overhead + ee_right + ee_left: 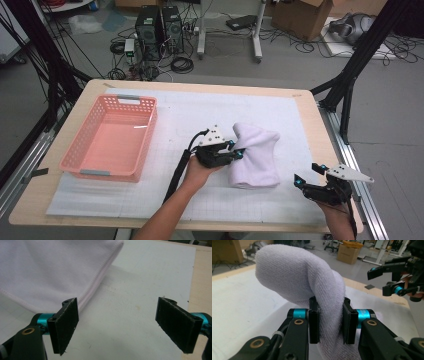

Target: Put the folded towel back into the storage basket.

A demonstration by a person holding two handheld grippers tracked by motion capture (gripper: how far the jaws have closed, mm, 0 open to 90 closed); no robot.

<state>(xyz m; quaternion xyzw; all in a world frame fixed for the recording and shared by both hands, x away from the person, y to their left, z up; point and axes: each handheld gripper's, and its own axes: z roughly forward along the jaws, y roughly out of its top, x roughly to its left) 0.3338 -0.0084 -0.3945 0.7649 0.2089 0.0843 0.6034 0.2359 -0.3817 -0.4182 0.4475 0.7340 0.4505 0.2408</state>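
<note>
A white towel [255, 152] lies bunched on the white mat at the table's middle right. My left gripper [238, 148] is shut on the towel's left side, and a fold of it rises into a hump above the jaws. Seen from the left gripper view, the towel [299, 275] is pinched between both pads [314, 325], with my left gripper [329, 323] pointing toward the other hand. My right gripper [310, 175] sits near the front right edge, open and holding nothing. From the right gripper view, the towel's hemmed edge [50, 272] lies just beyond the left pad of my right gripper [120, 325].
A pink plastic basket [75, 150] stands on the left of the table with nothing in it. The white mat [200, 110] covers most of the wooden tabletop. Beyond the far edge are computer towers, cables and cardboard boxes on the floor.
</note>
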